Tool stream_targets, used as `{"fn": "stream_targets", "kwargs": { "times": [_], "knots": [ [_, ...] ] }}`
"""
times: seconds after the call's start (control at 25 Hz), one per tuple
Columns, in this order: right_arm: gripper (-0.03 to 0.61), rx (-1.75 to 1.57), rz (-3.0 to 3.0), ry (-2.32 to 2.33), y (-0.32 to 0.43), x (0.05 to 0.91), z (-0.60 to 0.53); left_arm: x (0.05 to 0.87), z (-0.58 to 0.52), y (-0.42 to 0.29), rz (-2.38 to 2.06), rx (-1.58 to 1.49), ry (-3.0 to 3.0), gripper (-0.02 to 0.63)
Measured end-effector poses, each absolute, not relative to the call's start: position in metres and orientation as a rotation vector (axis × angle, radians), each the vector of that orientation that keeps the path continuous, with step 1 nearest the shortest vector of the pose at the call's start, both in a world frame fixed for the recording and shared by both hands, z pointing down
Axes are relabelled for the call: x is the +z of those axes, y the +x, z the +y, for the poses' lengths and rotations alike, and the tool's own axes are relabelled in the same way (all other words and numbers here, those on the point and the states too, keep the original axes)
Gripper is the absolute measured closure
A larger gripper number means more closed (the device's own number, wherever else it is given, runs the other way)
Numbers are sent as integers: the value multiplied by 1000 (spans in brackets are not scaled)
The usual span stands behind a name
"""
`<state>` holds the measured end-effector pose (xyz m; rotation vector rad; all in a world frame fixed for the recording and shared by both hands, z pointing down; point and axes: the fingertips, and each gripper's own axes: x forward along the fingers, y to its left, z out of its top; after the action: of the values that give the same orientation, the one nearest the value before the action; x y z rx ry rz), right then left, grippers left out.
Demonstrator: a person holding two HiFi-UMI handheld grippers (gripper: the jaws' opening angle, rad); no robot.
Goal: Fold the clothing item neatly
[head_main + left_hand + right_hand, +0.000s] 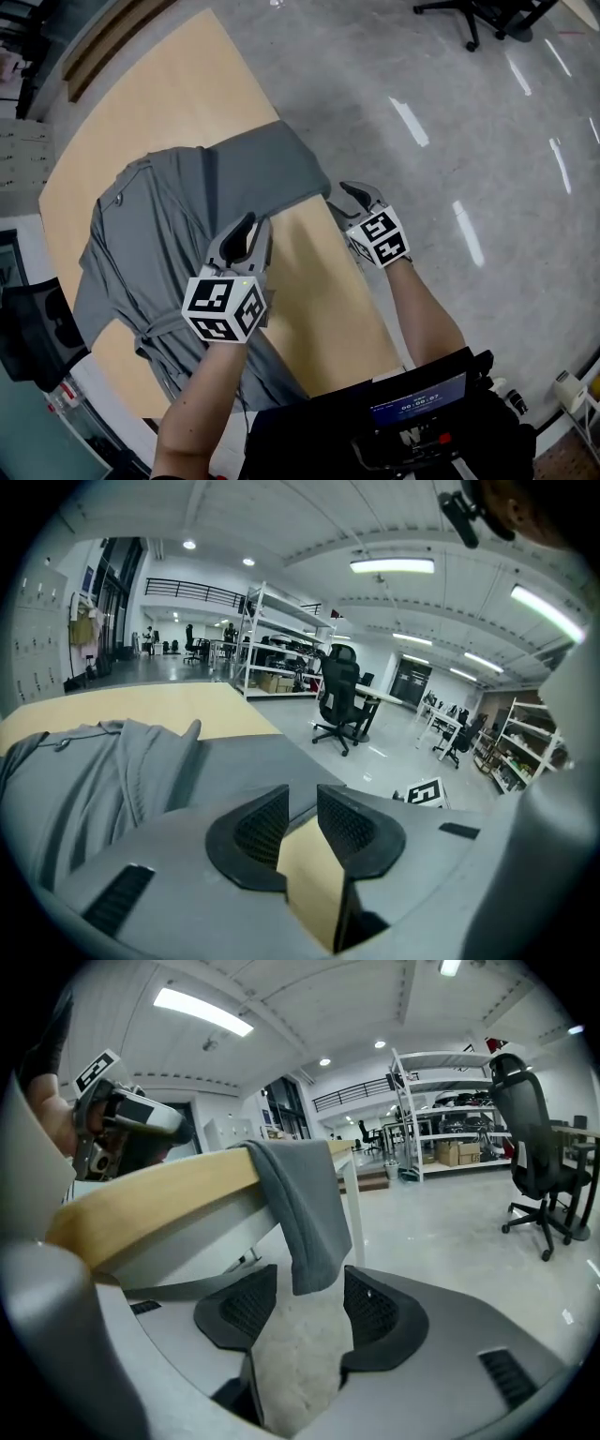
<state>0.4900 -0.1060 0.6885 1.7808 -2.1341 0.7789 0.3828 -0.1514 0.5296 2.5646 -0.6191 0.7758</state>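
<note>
Head view: garment (159, 225) spread on the table (178, 94); left gripper (251, 225) at its near edge, right gripper (362, 195) past the table edge.

Left gripper view — jaws slightly apart, empty, garment just ahead.

Right gripper view — jaws wide; garment hangs between the tips, untouched; open floor (469, 1241) beyond.

Bright overhead lighting, floor glare, fisheye edges.

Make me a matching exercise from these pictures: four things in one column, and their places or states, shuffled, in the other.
1. left gripper
2. right gripper
3. garment
4. office chair

A. stands on the shiny floor
B. jaws wide apart, beside the table edge
C. jaws narrowly apart, nothing between them
D. lies spread on the table, one corner hanging off

Pairs: 1-C, 2-B, 3-D, 4-A
</note>
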Motion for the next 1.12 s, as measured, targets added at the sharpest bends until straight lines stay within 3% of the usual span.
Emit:
{"fn": "stream_targets", "kwargs": {
  "times": [0.2, 0.32, 0.84, 1.12],
  "knots": [
    [379, 810, -2106, 1809, 488, 705, -118, 534, -149, 382, -617, 781, 2558, 543],
    [523, 819, -2073, 1872, 497, 706, -118, 530, -149, 377, -620, 778, 2565, 543],
    [535, 742, -1853, 2114, 585, 618, -86, 482, -151, 355, -680, 690, 2581, 543],
    [535, 560, -1715, 2178, 599, 532, -88, 443, -161, 304, -771, 539, 2570, 543]
  ]
}}
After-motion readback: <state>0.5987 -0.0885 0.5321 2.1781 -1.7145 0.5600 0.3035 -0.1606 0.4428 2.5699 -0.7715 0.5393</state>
